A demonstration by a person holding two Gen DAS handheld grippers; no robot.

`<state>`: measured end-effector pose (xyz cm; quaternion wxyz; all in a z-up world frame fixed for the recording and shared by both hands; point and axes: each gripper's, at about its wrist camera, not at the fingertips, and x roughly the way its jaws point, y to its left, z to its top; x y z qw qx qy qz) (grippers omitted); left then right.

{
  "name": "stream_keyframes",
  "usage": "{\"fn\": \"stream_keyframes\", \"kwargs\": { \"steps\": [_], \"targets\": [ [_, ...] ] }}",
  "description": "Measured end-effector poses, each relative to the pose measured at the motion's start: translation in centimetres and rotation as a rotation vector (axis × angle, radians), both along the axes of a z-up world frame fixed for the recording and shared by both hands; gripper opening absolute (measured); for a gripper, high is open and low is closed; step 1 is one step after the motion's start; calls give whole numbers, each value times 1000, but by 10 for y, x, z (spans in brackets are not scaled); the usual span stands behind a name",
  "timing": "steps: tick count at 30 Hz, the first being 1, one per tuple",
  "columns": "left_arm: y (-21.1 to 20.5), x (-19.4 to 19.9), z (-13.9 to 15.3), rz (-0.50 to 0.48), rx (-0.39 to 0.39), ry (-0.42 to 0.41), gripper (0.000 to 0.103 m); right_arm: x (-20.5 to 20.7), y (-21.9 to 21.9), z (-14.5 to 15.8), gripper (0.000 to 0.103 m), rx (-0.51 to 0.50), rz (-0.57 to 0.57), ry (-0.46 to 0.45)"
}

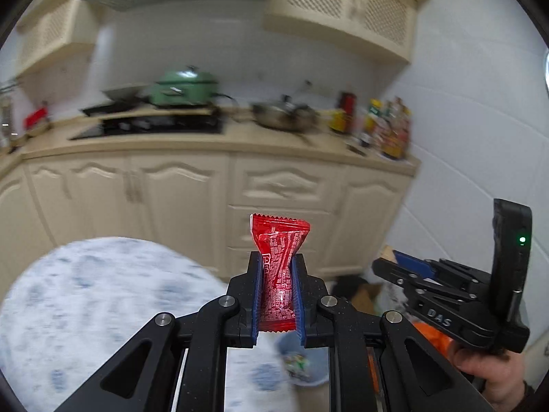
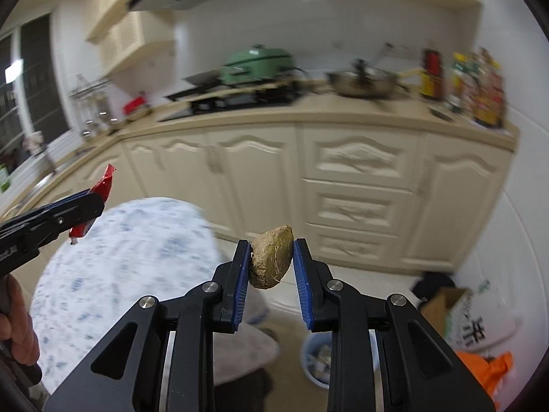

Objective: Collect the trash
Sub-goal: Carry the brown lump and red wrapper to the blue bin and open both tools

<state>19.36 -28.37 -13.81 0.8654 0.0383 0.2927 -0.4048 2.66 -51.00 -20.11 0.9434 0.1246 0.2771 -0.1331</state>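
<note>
A long beige worktop (image 1: 212, 137) runs across the kitchen above cream cabinet doors with carved arched panels, and everything else is placed from it. On it stand a black glass hob (image 1: 154, 127), a rounded mint-green lidded pot (image 1: 183, 87) raised on a wooden board, a shallow steel wok (image 1: 284, 115) with a lid knob, and, at its right end, a blurred cluster of condiment bottles (image 1: 387, 127). Below and in front of the worktop, to the left, lies a round surface covered in white cloth with blue mottling (image 1: 103, 309). On the floor in front of the cabinets sits a small pale-blue plastic bin (image 2: 317, 364) with crumpled scraps inside, and right of it an open cardboard box (image 2: 442, 305) and an orange plastic bag (image 2: 490, 370). The left tongs (image 1: 277, 295), black with ribbed blue pads, are clamped on a glossy red foil wrapper (image 1: 279, 264), pinched at its waist, its serrated upper edge fanning out in front of the cabinet drawers, above the bin. The right tongs (image 2: 271, 274) hold a rough, fibrous brown husk-like lump (image 2: 271, 261), wedge-shaped with a flat yellowish face; it presses against the left pad, and whether the right pad touches it cannot be told. This lump also hangs in front of the drawers, up and left of the bin.
</note>
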Motion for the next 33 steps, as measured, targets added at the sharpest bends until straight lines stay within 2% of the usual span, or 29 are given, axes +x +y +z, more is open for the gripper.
{"fn": "stream_keyframes", "kwargs": {
  "steps": [4,13,22,25,26,27,28,29,30,32,33],
  "targets": [
    [-48,-1,-22,-80,44,51,12,-11,-42,-31,26,41,-75,63],
    [-128,8,-77,-179,184,178,12,-6,-106,-105,26,162,-140,176],
    [-204,50,-130,-239,308,343,13,5,-150,-166,26,279,-175,242],
    [-226,62,-148,-250,360,382,19,8,-163,-186,28,322,-178,267],
    [-233,64,-153,-246,383,391,27,8,-165,-190,31,330,-182,272],
    [-243,74,-156,-245,402,395,35,7,-170,-197,42,340,-200,280],
    [-248,77,-158,-234,419,390,58,7,-172,-200,50,344,-210,285],
    [-253,80,-158,-212,424,373,77,5,-175,-204,65,357,-220,284],
    [-263,87,-156,-199,420,358,82,3,-176,-205,75,367,-228,278],
    [-265,84,-149,-192,411,339,89,-4,-178,-205,81,382,-255,264],
    [-263,78,-147,-187,414,332,91,-6,-177,-204,91,377,-269,265]
  ]
}}
